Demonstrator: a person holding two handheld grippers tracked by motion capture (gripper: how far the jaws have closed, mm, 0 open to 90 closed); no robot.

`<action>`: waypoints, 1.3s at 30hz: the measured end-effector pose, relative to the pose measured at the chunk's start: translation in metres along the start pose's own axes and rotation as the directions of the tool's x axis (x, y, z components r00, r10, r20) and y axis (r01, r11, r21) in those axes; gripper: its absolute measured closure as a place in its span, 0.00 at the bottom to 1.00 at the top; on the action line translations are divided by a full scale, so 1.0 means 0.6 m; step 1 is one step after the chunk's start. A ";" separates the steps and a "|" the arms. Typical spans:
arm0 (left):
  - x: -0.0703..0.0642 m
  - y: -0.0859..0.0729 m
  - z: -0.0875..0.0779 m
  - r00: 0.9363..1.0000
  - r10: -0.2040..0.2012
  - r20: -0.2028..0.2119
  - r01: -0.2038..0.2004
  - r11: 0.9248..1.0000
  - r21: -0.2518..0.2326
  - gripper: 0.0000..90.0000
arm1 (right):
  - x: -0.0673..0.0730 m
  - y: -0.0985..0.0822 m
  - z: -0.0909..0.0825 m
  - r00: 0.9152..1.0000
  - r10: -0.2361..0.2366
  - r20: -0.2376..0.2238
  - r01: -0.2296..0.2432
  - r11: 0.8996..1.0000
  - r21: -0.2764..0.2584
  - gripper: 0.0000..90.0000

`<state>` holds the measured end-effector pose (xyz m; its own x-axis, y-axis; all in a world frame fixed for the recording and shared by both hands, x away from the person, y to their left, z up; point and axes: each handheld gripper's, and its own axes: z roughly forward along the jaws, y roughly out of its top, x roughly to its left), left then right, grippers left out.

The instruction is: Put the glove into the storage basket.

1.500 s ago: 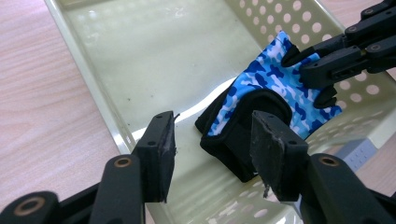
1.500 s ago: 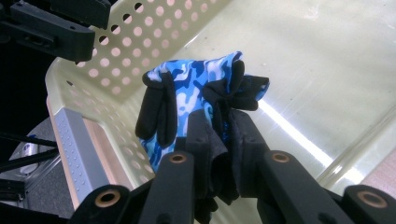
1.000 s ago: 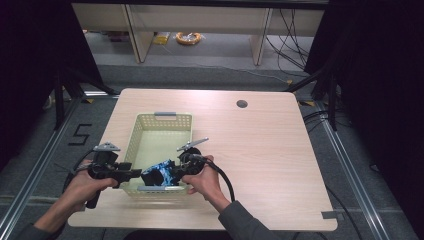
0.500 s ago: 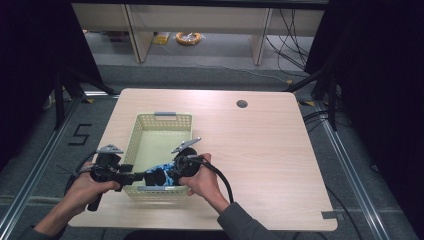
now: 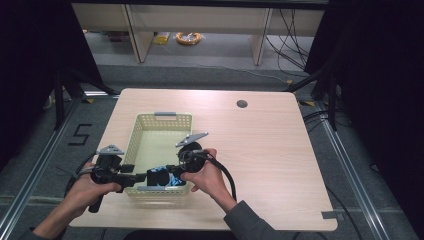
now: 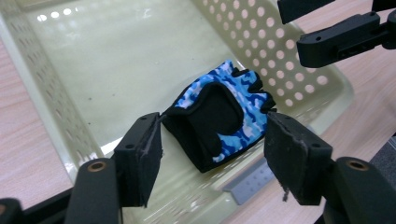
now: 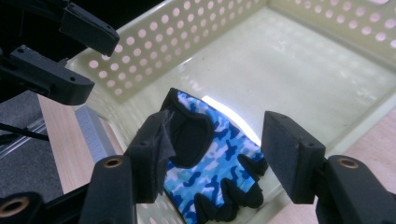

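Blue glove [image 6: 219, 119] in basket [image 5: 145, 130], grippers open above

A black "5" [image 5: 80, 134] is marked on the floor [image 5: 50, 140].

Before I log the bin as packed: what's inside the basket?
One blue camouflage fingerless glove lies on the floor of the basket at its near end; the rest of the floor is bare. Whatever is under the glove is covered.
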<state>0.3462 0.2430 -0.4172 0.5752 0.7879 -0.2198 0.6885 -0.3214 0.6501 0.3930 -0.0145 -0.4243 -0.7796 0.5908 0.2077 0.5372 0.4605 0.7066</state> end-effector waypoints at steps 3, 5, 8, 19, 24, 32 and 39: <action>-0.009 0.000 -0.001 1.000 -0.002 0.011 0.002 1.000 -0.020 0.38 | -0.001 -0.002 -0.010 1.000 -0.016 0.000 0.016 1.000 -0.011 0.48; -0.016 -0.001 -0.001 1.000 -0.007 0.016 0.007 0.999 -0.050 0.35 | -0.003 -0.005 -0.018 1.000 -0.018 -0.003 0.018 1.000 -0.026 0.48; -0.024 0.001 -0.010 0.999 0.010 0.034 -0.008 0.998 -0.060 0.34 | -0.007 -0.010 -0.030 0.999 -0.036 0.007 0.037 0.999 -0.037 0.47; -0.055 -0.006 -0.004 0.997 0.069 0.041 -0.066 0.994 -0.082 0.29 | -0.021 -0.037 -0.075 0.999 -0.040 0.016 0.041 0.993 -0.109 0.44; -0.069 -0.010 0.012 0.996 0.073 0.058 -0.067 0.993 -0.096 0.26 | -0.028 -0.050 -0.101 0.999 -0.032 0.028 0.035 0.991 -0.132 0.44; -0.089 -0.010 0.025 0.991 0.109 0.077 -0.102 0.991 -0.088 0.26 | -0.041 -0.075 -0.125 0.999 -0.013 0.047 0.020 0.988 -0.153 0.44; -0.102 -0.011 0.031 0.991 0.100 0.085 -0.090 0.989 -0.116 0.26 | -0.051 -0.095 -0.138 0.998 0.002 0.062 0.008 0.985 -0.171 0.44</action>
<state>0.3147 0.1872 -0.4216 0.6767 0.7042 -0.2148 0.5782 -0.3277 0.7472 0.3596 -0.1139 -0.4148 -0.7569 0.6318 0.1672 0.4680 0.3454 0.8134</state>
